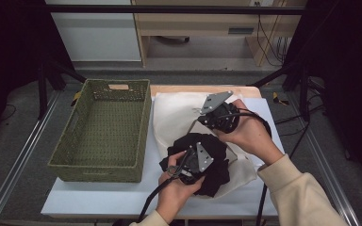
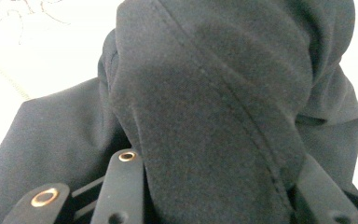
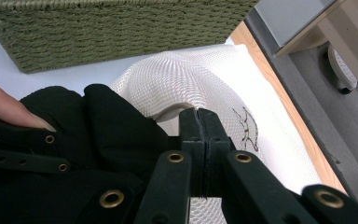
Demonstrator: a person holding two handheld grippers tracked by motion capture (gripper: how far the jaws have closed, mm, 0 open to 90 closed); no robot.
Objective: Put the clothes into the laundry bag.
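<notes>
Black garment (image 1: 202, 162) bunched on white mesh bag (image 1: 179, 113), just right of green basket (image 1: 106, 129). Soft, limp, light; likely sags and slips. You grip thick fold, not loose edge. Your left gripper (image 1: 188, 160) clamps garment fold. Your right gripper (image 3: 199, 140) pinches bag mesh, jaws pressed together, beyond garment from you.
</notes>
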